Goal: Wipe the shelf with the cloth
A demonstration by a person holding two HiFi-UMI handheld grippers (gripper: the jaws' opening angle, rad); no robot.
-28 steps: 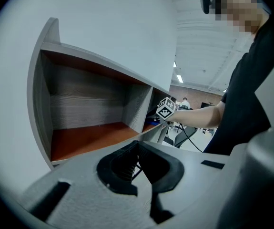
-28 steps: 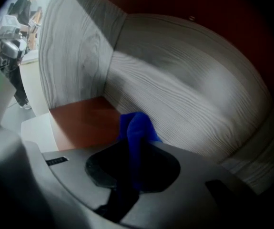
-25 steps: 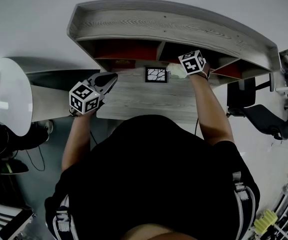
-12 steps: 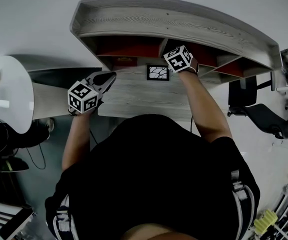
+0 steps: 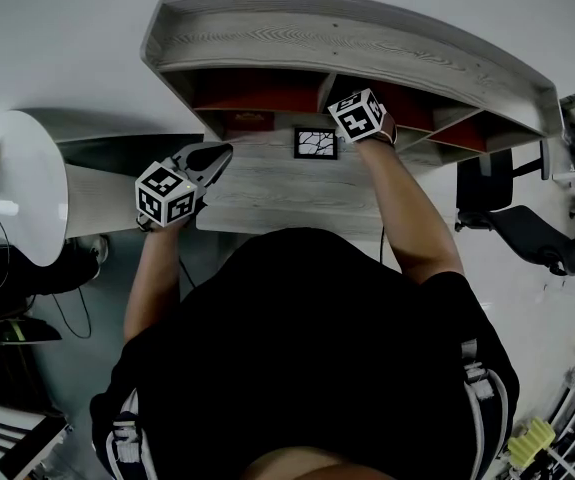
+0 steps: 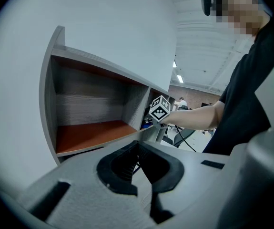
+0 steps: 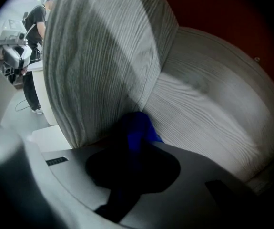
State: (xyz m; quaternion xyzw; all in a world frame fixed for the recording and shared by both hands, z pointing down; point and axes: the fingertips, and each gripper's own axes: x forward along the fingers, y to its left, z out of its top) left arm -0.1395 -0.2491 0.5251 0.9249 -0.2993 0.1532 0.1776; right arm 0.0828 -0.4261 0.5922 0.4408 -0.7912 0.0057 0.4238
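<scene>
Right gripper view shows the right tongs (image 7: 137,142) clenched on a blue cloth (image 7: 139,128). Only a small fold of it is seen past the dark jaws. It is pressed into the corner where a grey wood-grain divider panel (image 7: 98,66) meets another grey panel (image 7: 208,113) inside the grey wooden wall shelf (image 5: 347,43). In the head view these tongs reach into the middle compartment, just above a small black-framed picture (image 5: 315,143) that sits at the back of the grey wooden bench (image 5: 287,203). The left tongs (image 6: 137,149) are closed on nothing and hang in front of the left compartment, well apart from the work.

I judge the step in hand to be the wiping of this middle compartment. To do it well, the grip must be firm, so the fabric does not slip out when it drags on the grain. The stroke should follow the corner line, then go outward along each panel with overlapping passes, because corners collect the dust. Pressure should be even but light, since the hard jaws could mark the wood if the fold between is thin. On the way out, the wrist should rise a little so as not to knock the framed picture below. Whether the other compartments are done, I cannot tell.
</scene>
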